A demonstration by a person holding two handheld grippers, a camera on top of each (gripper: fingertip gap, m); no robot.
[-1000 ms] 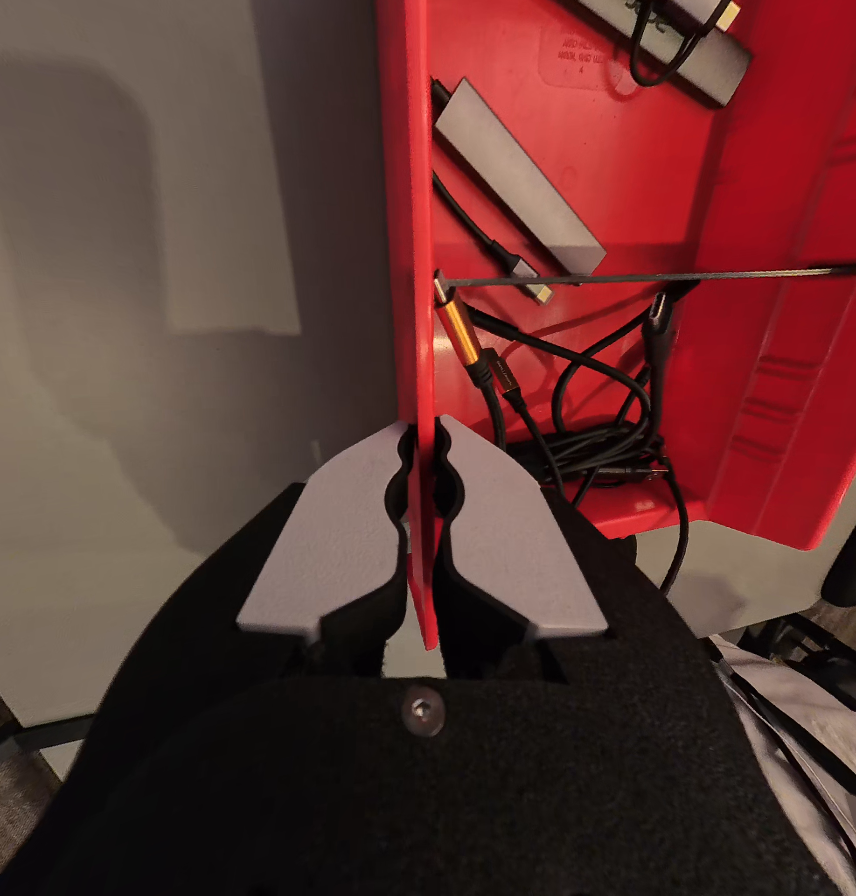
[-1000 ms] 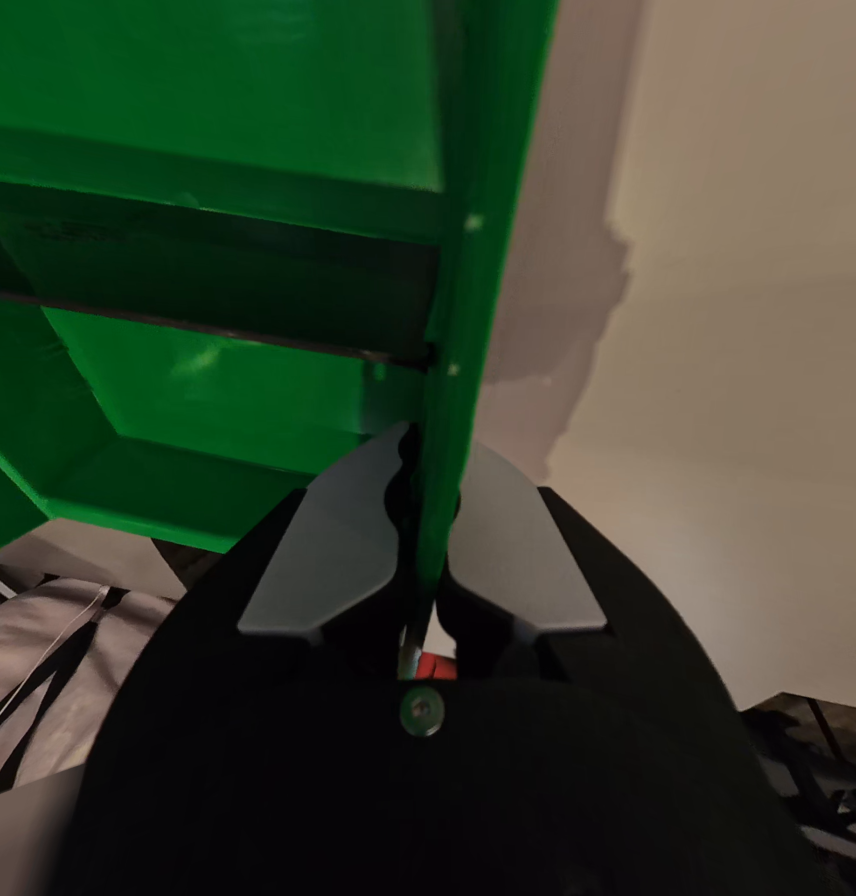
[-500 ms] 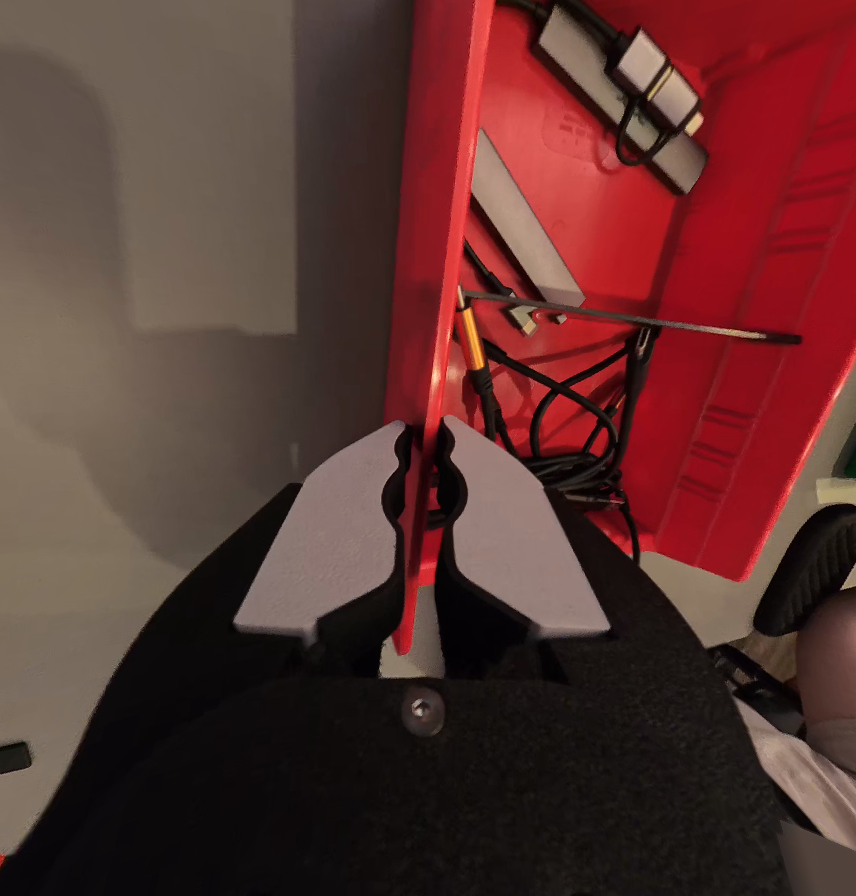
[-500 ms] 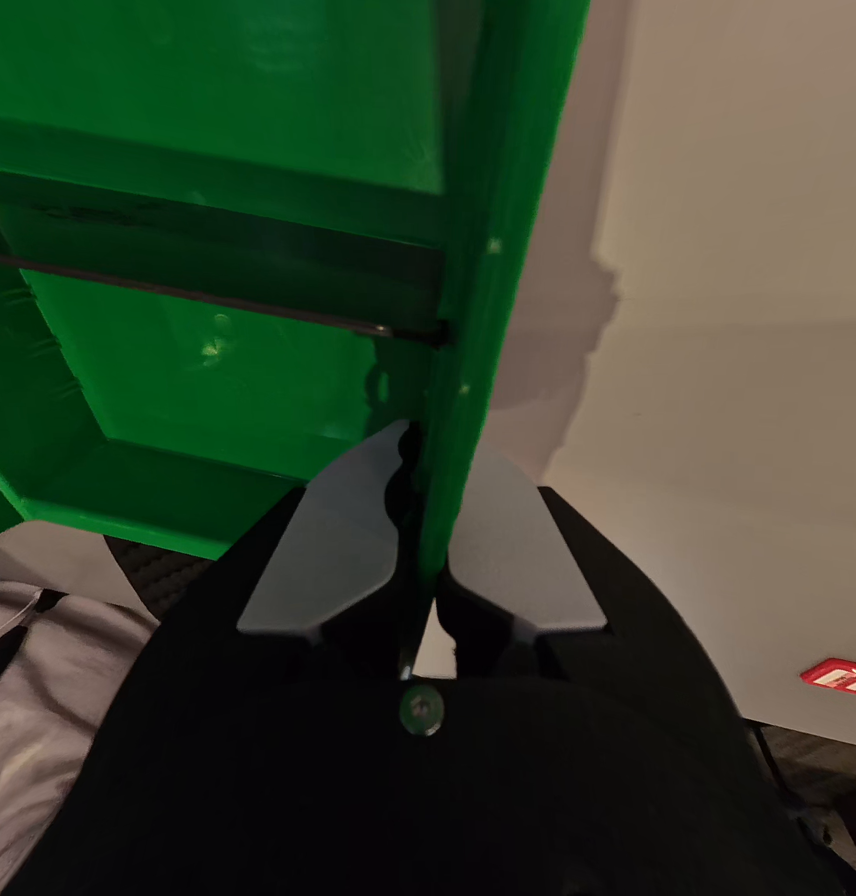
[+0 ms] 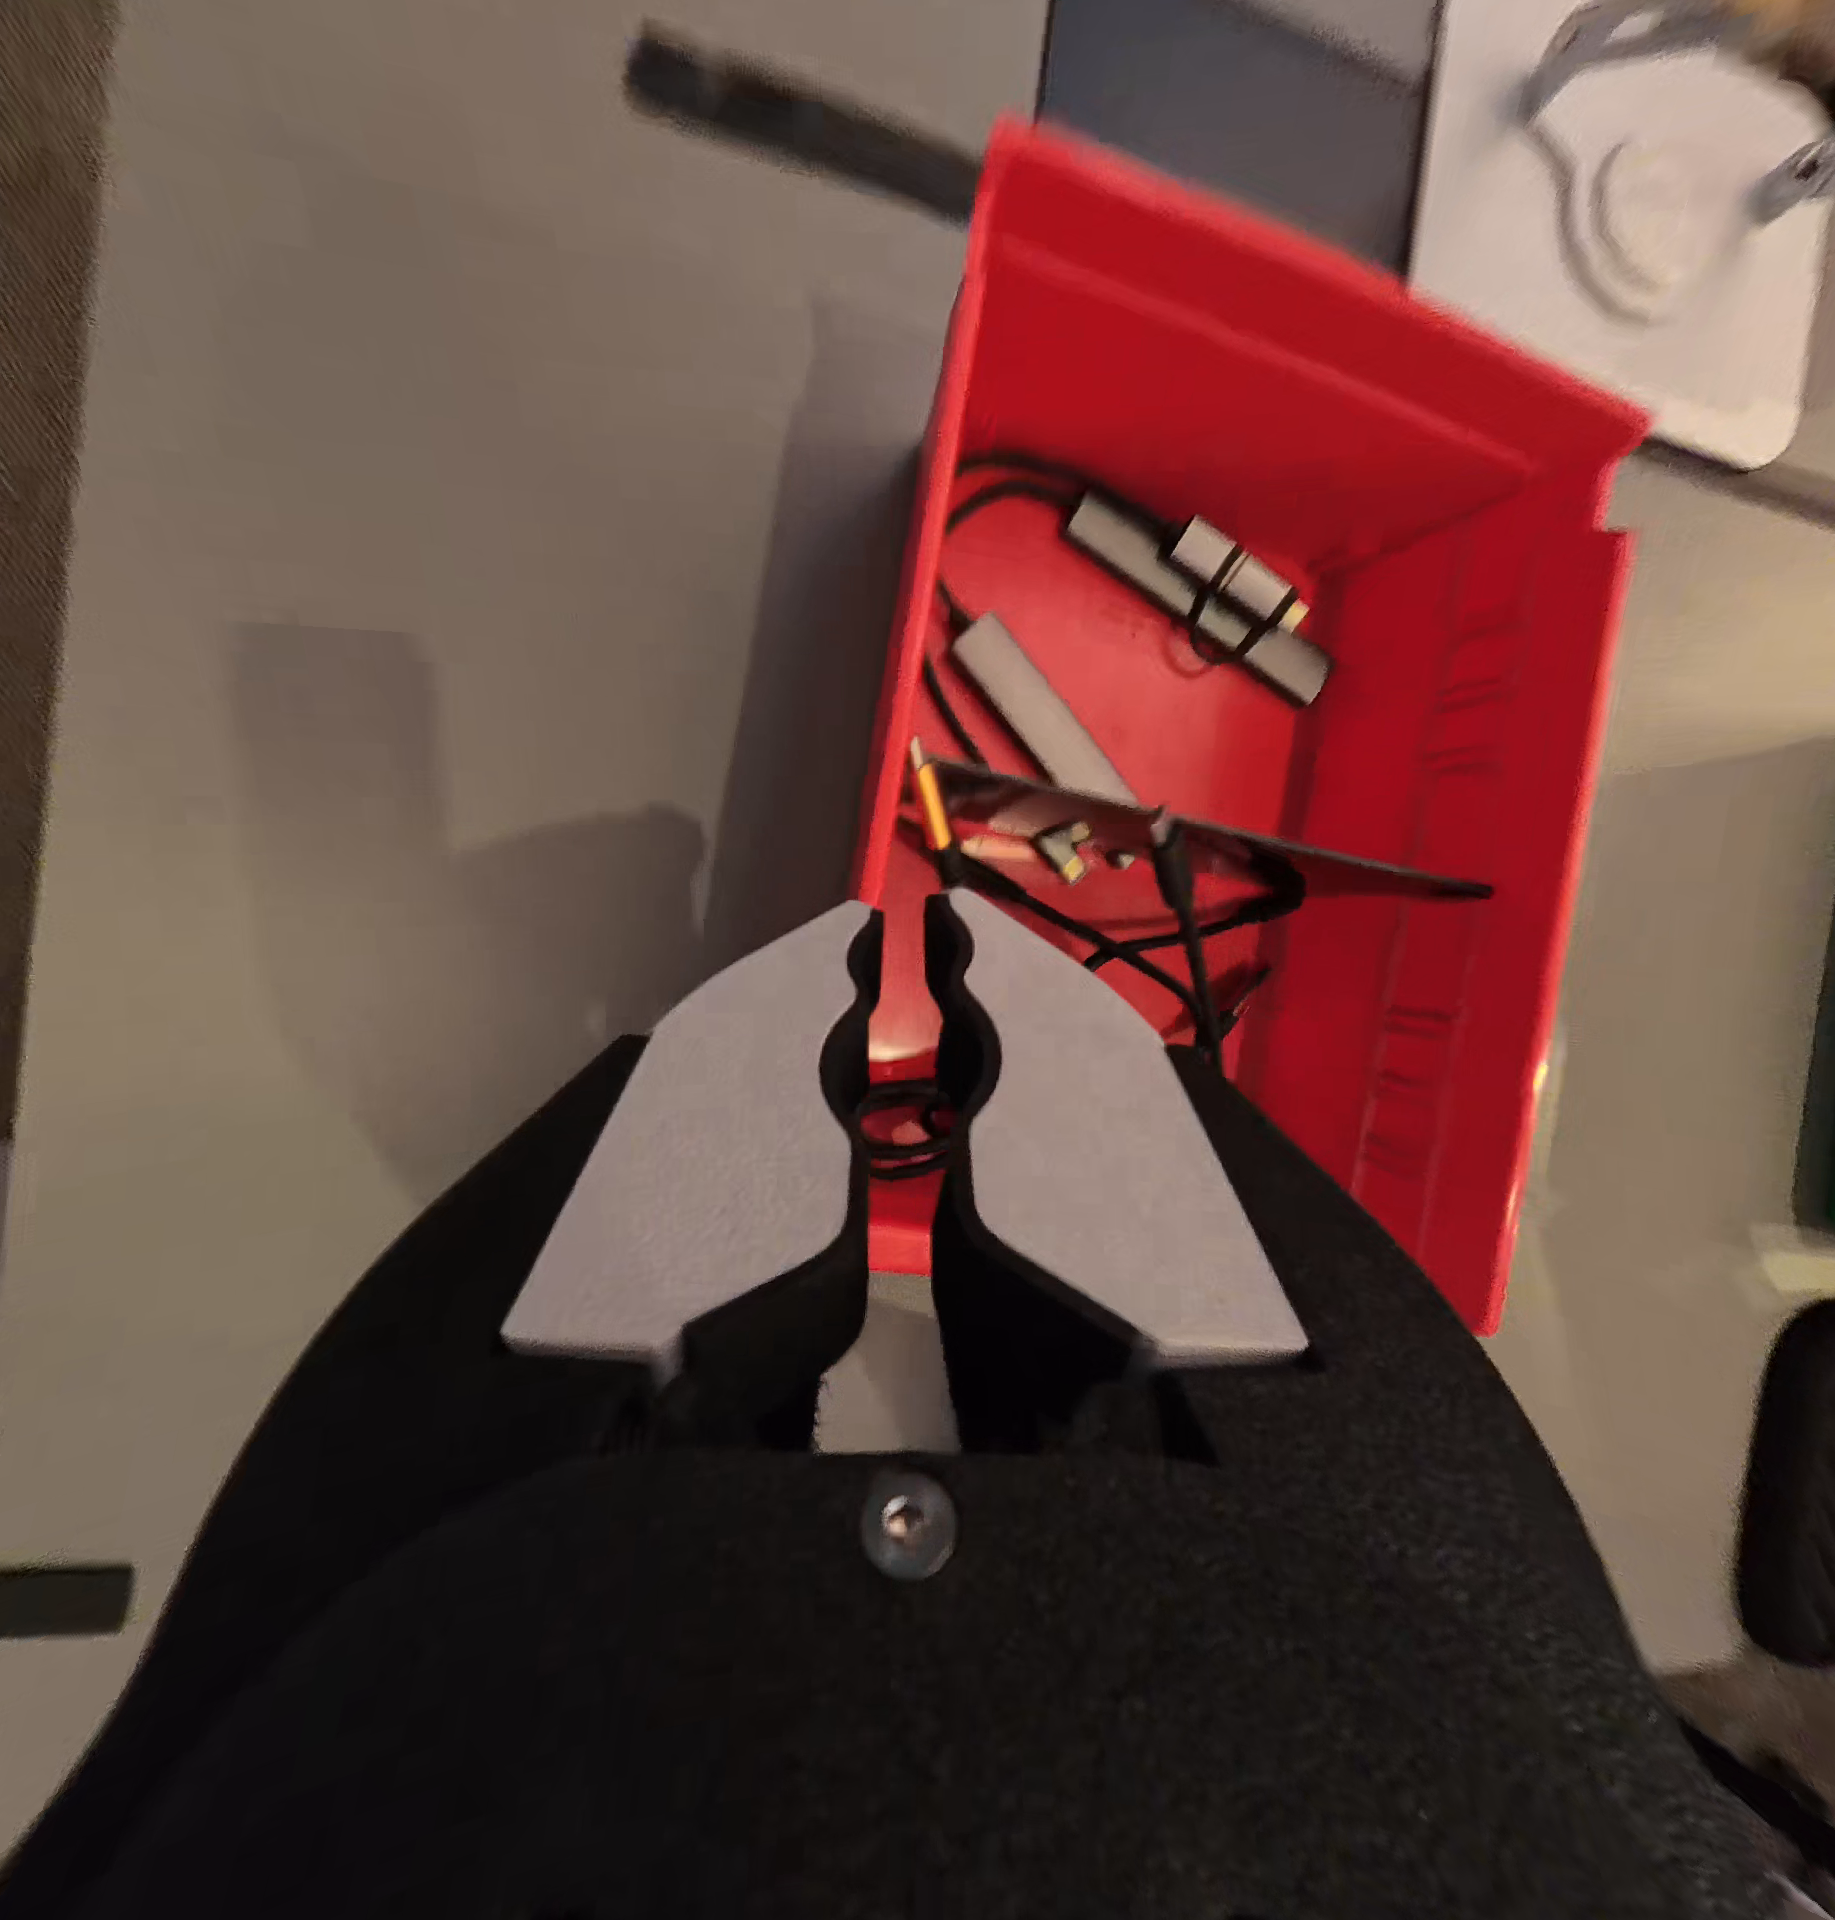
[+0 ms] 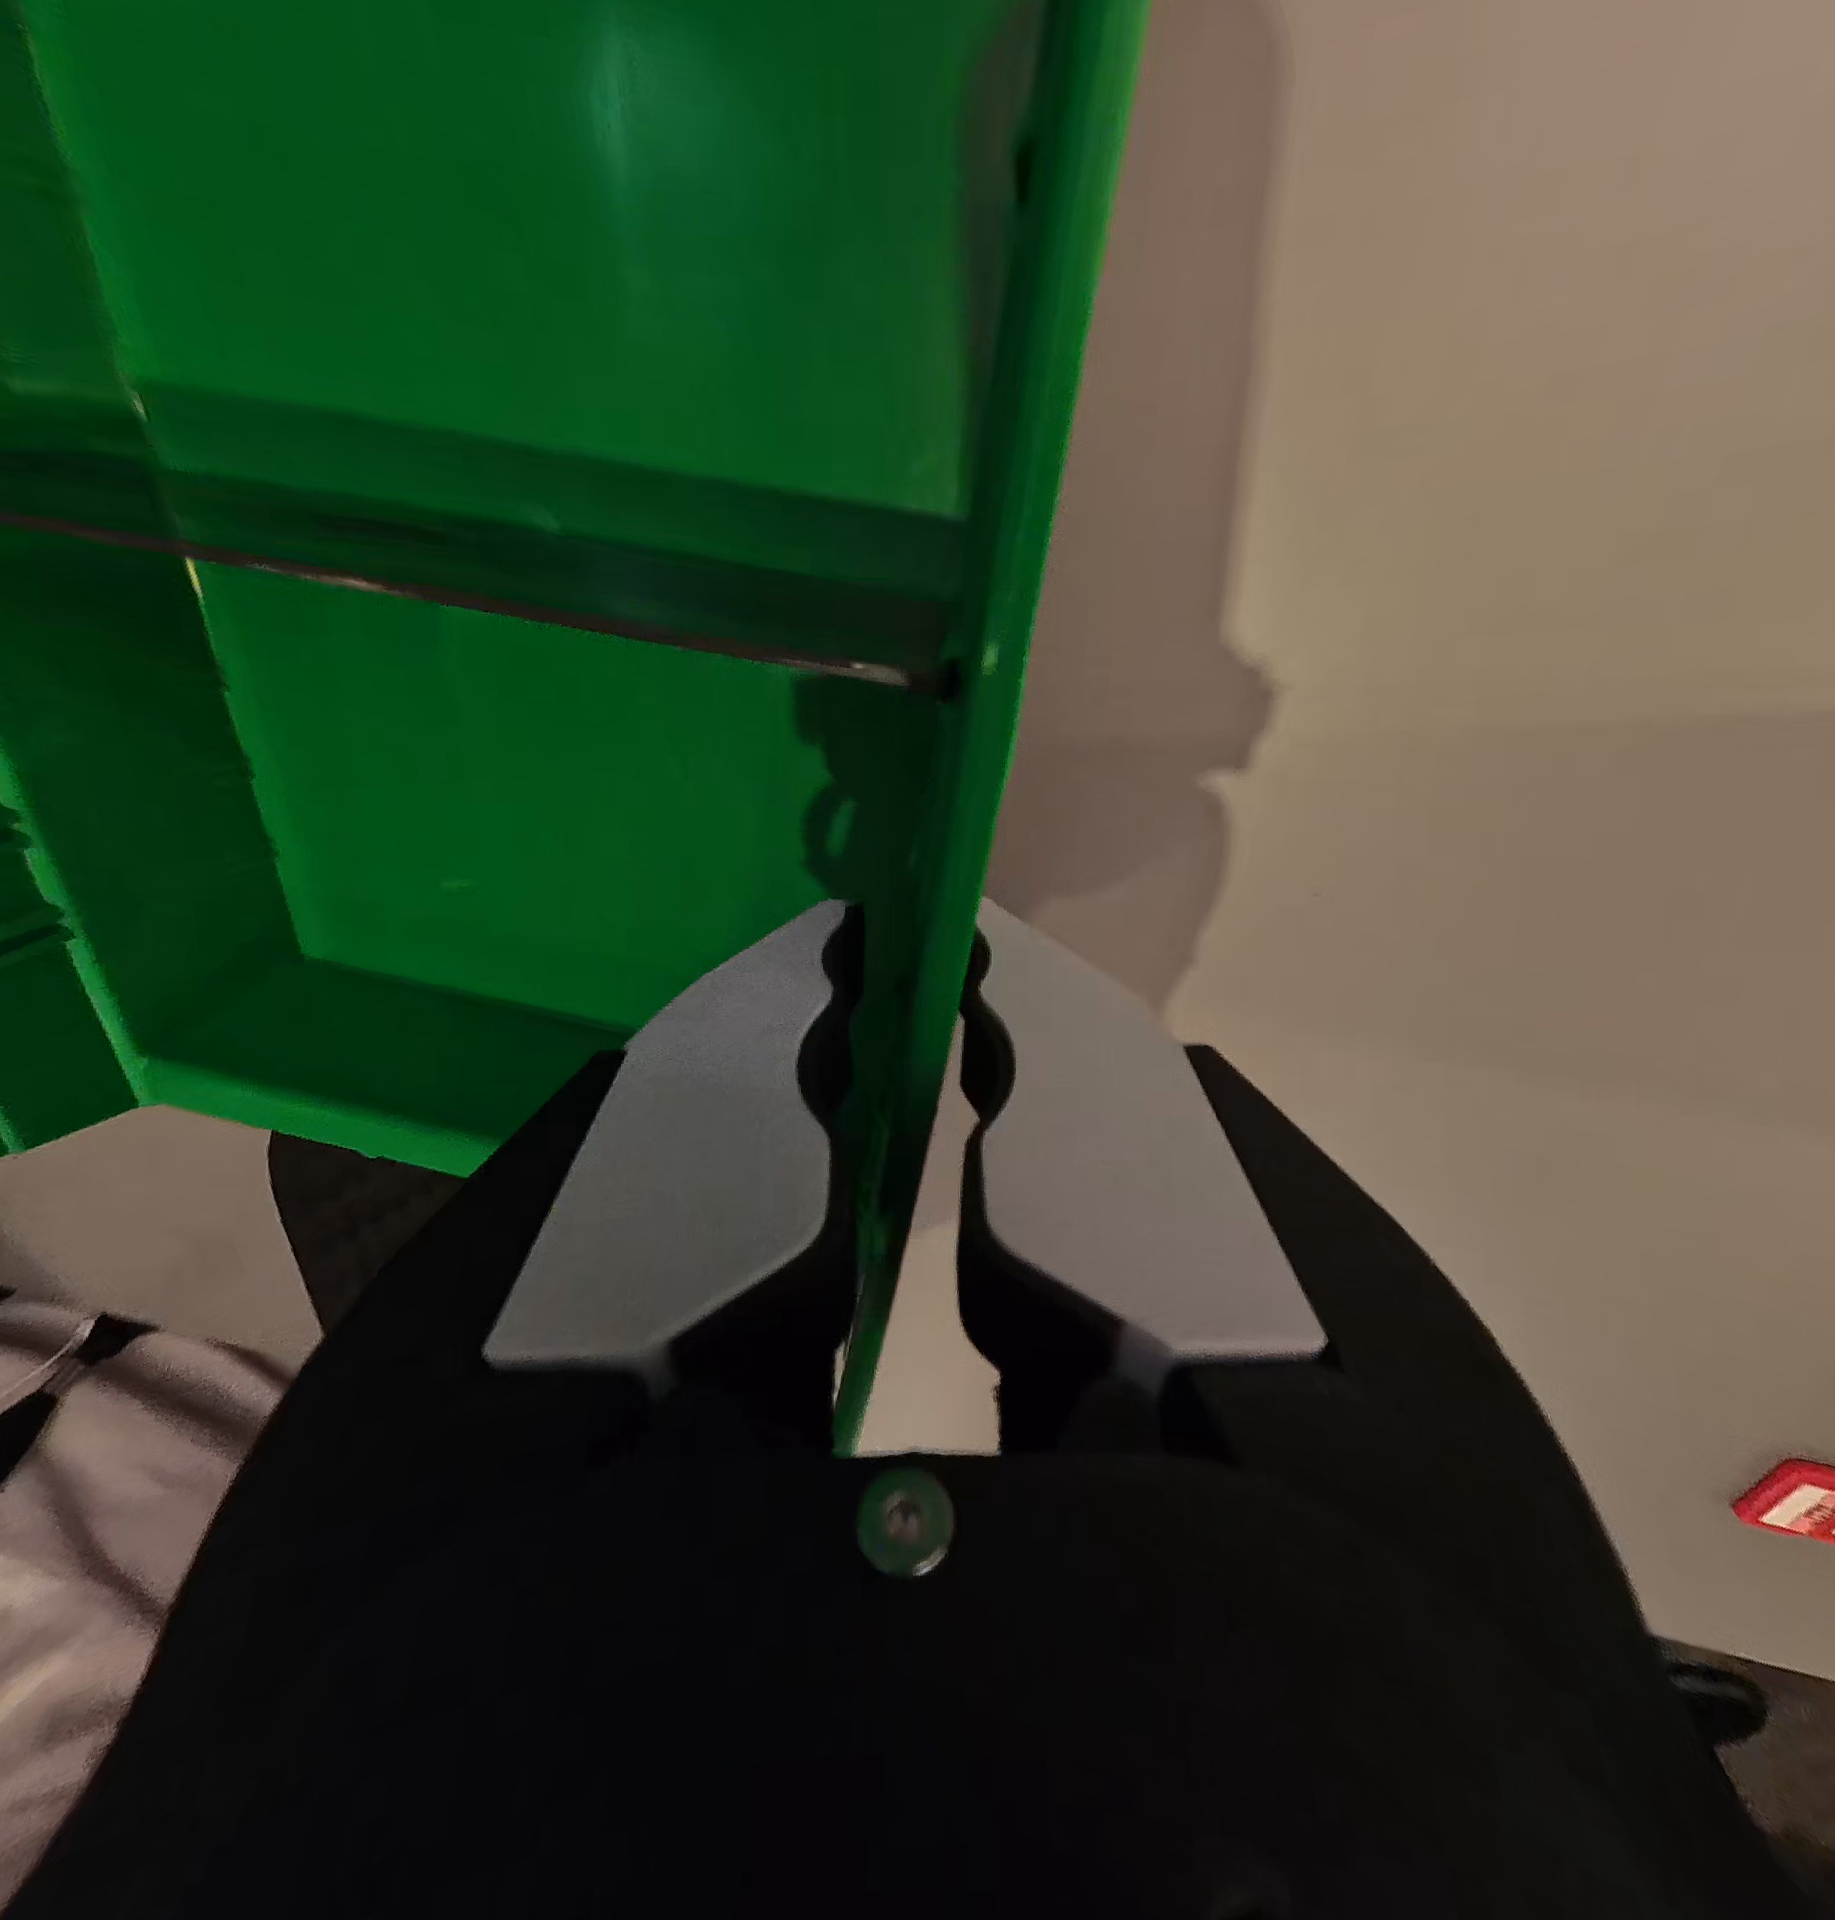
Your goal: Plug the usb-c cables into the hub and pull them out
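Observation:
A red bin [image 5: 1412, 935] stands on the pale table in the left wrist view. It holds two grey hubs, one bare [image 5: 1048, 717] and one with adapters on it [image 5: 1204, 592], and loose black USB-C cables [image 5: 1183, 914], one with a gold plug [image 5: 932, 810]. My left gripper [image 5: 902, 914] hangs over the bin's near left corner, empty, its jaws a narrow gap apart. My right gripper [image 6: 915, 920] is shut on the right wall of a green bin [image 6: 580, 312], which looks empty where it shows.
A thin metal rod crosses each bin, the red one [image 5: 1308, 862] and the green one [image 6: 580, 613]. A silver-white device [image 5: 1671, 260] sits behind the red bin. A red-and-white item [image 6: 1817, 1522] lies at the table's right edge. Grey cloth [image 6: 61, 1455] shows lower left. The gap from one gripper's tips to the other's is roughly 75 cm.
My left gripper has let go of the red bin's left wall and pulled back; the bin now stands apart from it. My right gripper still holds the green wall, jaws slightly wider.

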